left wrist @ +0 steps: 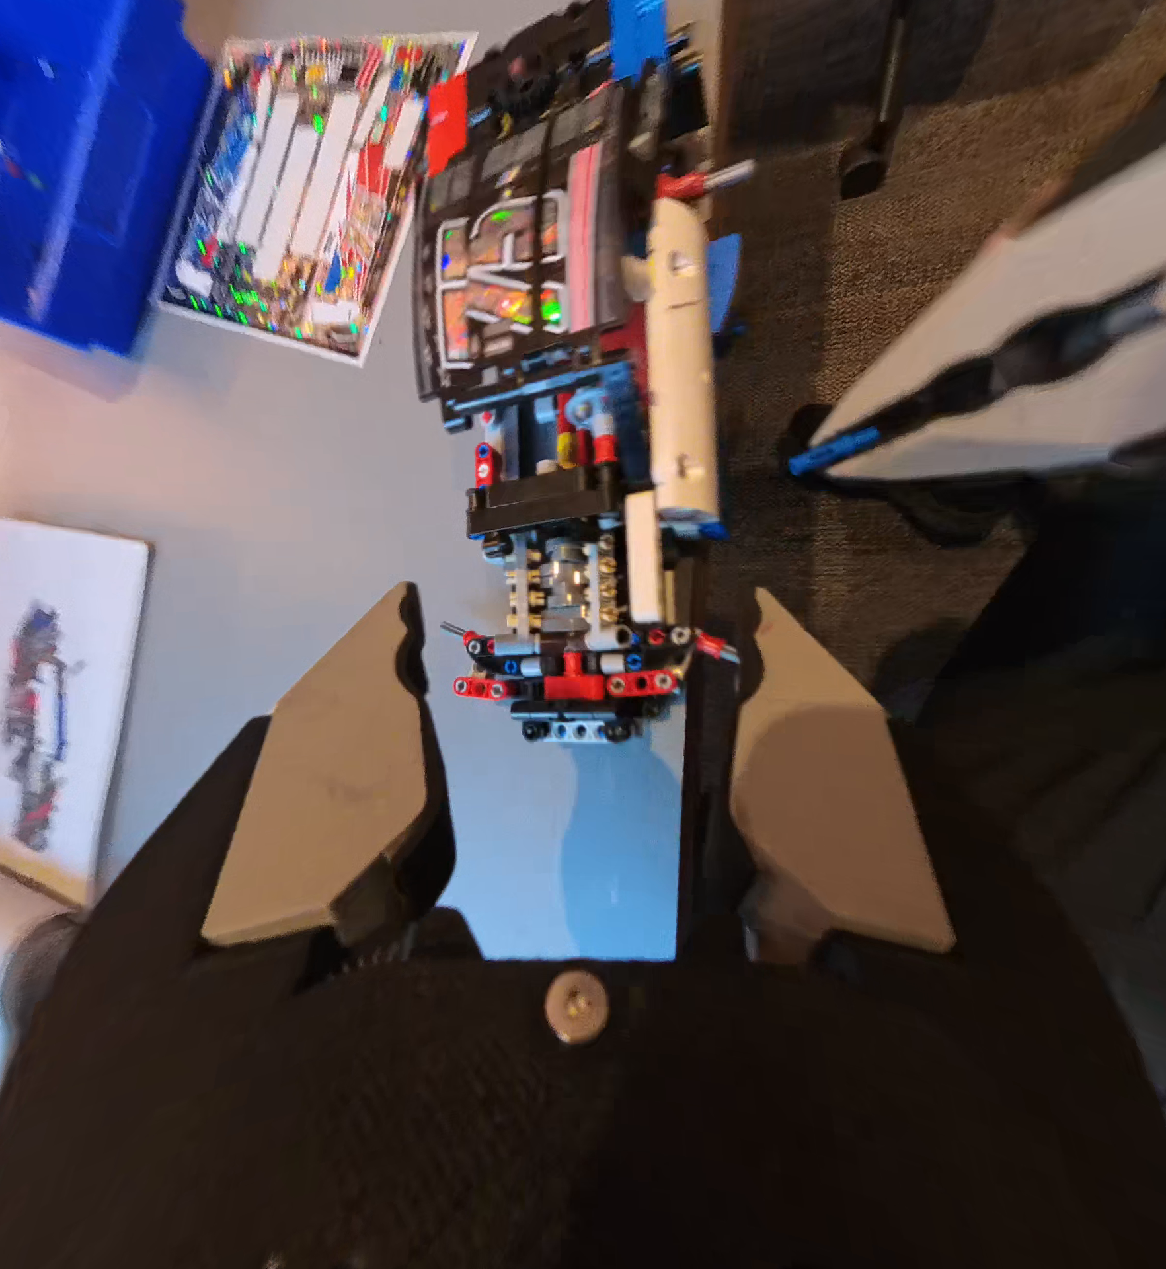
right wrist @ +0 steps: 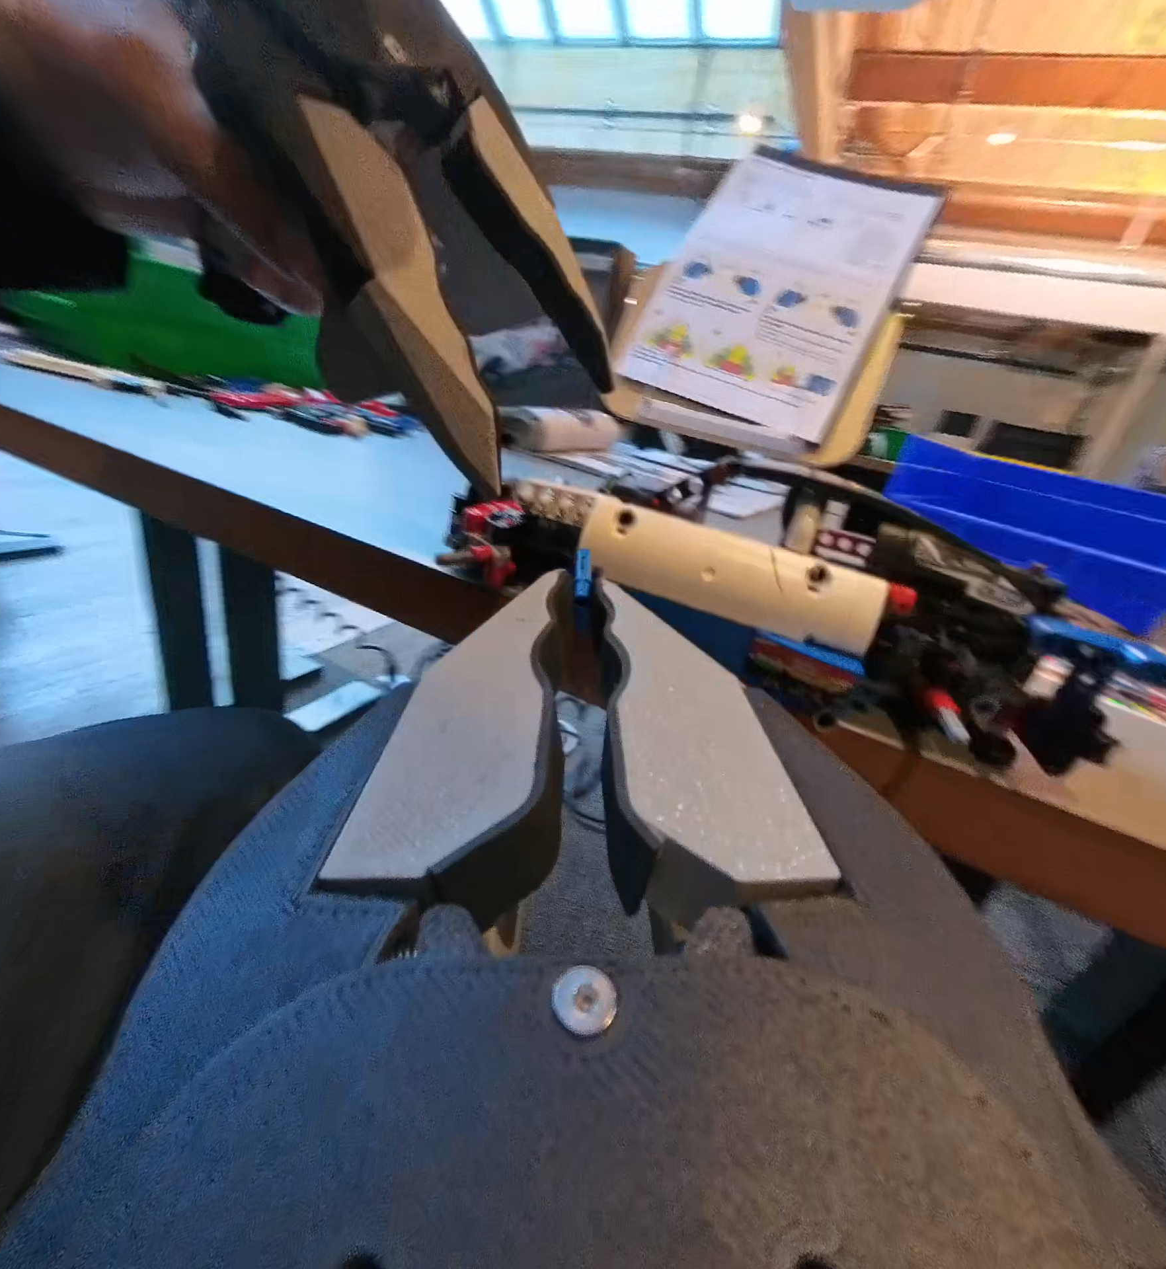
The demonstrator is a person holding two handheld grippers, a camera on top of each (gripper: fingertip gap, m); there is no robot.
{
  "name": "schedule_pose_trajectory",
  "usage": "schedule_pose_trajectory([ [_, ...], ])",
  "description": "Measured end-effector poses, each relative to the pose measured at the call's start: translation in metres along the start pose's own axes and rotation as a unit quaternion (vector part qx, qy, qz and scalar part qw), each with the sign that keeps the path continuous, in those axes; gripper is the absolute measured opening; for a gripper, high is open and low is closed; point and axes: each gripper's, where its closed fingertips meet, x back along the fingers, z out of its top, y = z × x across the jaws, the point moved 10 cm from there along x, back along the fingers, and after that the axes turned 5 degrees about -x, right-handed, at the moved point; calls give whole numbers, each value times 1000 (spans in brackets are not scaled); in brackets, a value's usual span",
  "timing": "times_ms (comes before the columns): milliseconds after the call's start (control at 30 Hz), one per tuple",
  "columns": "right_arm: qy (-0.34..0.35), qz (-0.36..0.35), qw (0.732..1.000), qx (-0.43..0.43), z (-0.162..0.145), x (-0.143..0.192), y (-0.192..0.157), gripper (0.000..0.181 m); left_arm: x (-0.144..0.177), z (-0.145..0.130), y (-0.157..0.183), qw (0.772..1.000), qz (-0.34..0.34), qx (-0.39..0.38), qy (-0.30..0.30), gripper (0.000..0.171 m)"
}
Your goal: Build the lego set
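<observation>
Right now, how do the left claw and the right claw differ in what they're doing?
The left claw is open, its jaws spread wide and empty; the right claw is shut on a small blue pin. The left claw straddles the front end of the lego car on the table; the right claw sits off the table's edge, beside the car's white side panel. Both have grey fingers on black bodies and point toward the car.
</observation>
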Motion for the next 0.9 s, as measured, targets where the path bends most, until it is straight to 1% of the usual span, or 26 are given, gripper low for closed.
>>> schedule_pose_trajectory([
  [67,-8,64,998,-28,7,-1,7,2,13,3,15,998,14,-60,18,73],
  [133,-10,92,995,-38,13,0,11,2,18,6,32,992,29,-123,30,56],
  [200,-7,115,993,-31,17,1,9,2,18,10,48,978,59,-197,39,34],
  [233,-7,126,992,-30,19,0,7,2,16,10,54,969,78,-233,42,28],
  [300,-9,139,990,-35,23,0,4,2,14,12,64,955,96,-277,52,24],
  [500,-12,161,986,-31,27,1,1,3,10,10,81,928,112,-351,61,17],
  [600,-6,174,984,-33,29,3,2,2,9,9,87,916,121,-378,64,5],
  [633,-6,176,984,-32,29,3,2,2,9,9,89,914,123,-382,65,3],
  [800,-8,193,980,-47,27,3,3,2,6,6,92,906,129,-399,64,1],
  [900,-13,198,979,-50,26,2,4,3,5,6,91,907,123,-399,57,2],
])
